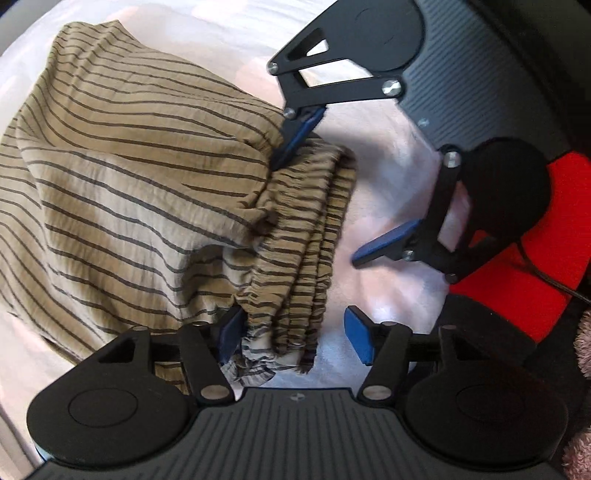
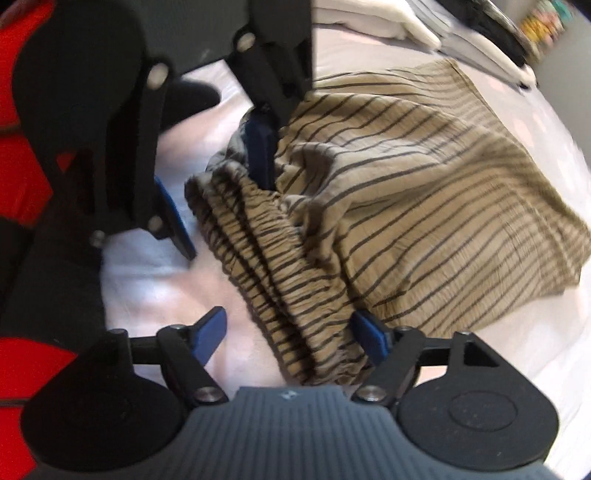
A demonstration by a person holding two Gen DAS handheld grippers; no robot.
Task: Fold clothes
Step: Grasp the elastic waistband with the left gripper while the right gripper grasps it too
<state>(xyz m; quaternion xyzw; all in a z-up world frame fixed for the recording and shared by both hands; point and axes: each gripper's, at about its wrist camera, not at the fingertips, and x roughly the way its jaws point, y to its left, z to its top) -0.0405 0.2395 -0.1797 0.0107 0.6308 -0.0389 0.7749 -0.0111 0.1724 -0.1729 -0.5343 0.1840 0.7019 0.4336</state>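
Note:
A tan garment with thin dark stripes lies folded on a white sheet, its gathered elastic waistband bunched at the near edge. My left gripper stands open astride one end of the waistband; its left pad touches the cloth and its right pad is off it. My right gripper is open over the other end. In the right wrist view the garment spreads to the right. The right gripper straddles the waistband, while the left gripper sits open farther along it.
A stack of folded white and striped clothes lies at the far edge of the sheet. Something red is close behind the right gripper, and a fuzzy pinkish thing shows at the right border.

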